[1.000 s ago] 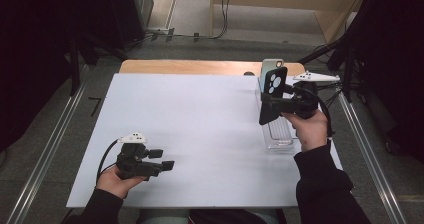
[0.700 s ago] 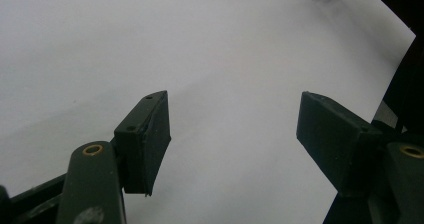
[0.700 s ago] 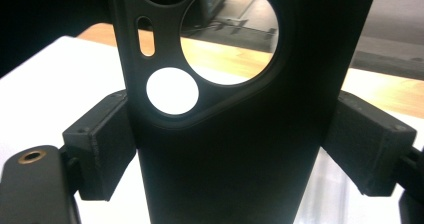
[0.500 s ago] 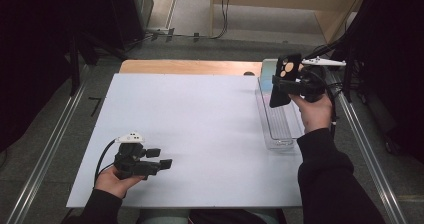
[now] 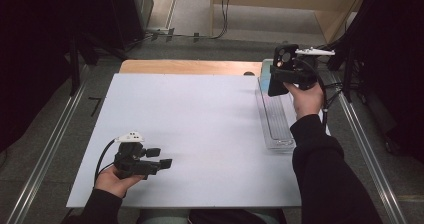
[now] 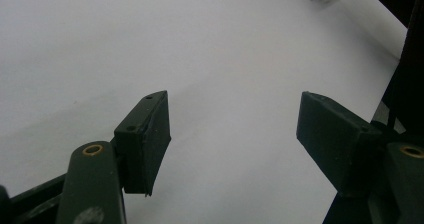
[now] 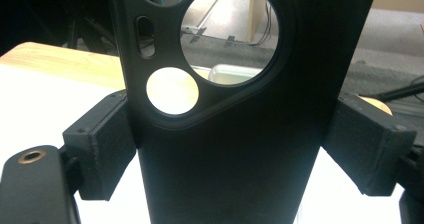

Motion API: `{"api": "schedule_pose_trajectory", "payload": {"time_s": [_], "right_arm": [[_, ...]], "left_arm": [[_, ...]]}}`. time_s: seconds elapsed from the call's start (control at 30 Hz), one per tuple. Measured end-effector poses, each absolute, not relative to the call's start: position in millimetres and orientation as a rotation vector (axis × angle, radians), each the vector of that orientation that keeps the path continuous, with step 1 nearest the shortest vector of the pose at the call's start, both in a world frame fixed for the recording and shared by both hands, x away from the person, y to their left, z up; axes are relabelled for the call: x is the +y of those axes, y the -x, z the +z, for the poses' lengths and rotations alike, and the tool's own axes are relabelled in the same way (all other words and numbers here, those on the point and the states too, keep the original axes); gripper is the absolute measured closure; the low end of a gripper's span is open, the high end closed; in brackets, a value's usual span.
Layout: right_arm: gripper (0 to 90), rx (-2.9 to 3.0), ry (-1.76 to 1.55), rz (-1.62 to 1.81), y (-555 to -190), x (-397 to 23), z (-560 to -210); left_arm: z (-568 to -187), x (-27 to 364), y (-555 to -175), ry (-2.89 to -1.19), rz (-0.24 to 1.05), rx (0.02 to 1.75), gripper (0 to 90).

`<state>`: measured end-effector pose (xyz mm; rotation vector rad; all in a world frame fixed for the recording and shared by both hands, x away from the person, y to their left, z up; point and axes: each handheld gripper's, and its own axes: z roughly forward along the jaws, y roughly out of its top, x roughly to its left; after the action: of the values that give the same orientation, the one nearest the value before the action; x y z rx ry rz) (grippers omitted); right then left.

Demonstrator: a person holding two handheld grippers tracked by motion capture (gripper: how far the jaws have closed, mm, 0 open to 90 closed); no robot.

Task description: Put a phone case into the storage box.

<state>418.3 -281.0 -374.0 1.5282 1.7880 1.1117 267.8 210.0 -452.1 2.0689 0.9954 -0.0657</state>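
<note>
2 grippers, left gripper [image 5: 161,158] resting low on white table [image 5: 200,119], jaws apart, empty, right gripper [image 5: 278,77] raised, clamping upright black phone case [image 7: 240,134].

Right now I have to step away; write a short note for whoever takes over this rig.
Right gripper: shut on a black phone case, held upright in the air above the far end of the clear tray at the table's right edge.
Left gripper: open, nothing in it, low over the white sheet at the near left.
Done: case picked up.
Left: setting the case down; where it goes can't be told.
</note>
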Motion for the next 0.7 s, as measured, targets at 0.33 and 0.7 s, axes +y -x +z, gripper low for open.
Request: {"api": "schedule_pose_trajectory", "payload": {"time_s": [0.33, 0.7], "right_arm": [[11.6, 1.782, -1.544, 1.037, -440, -278, -395], [11.5, 1.753, -1.588, 1.022, -457, -282, -416]], "left_arm": [[-453, 209, -269, -2.076, -0.074, 0.990, 29.7], [-454, 206, -269, -2.088, -0.077, 0.981, 29.7]]}}
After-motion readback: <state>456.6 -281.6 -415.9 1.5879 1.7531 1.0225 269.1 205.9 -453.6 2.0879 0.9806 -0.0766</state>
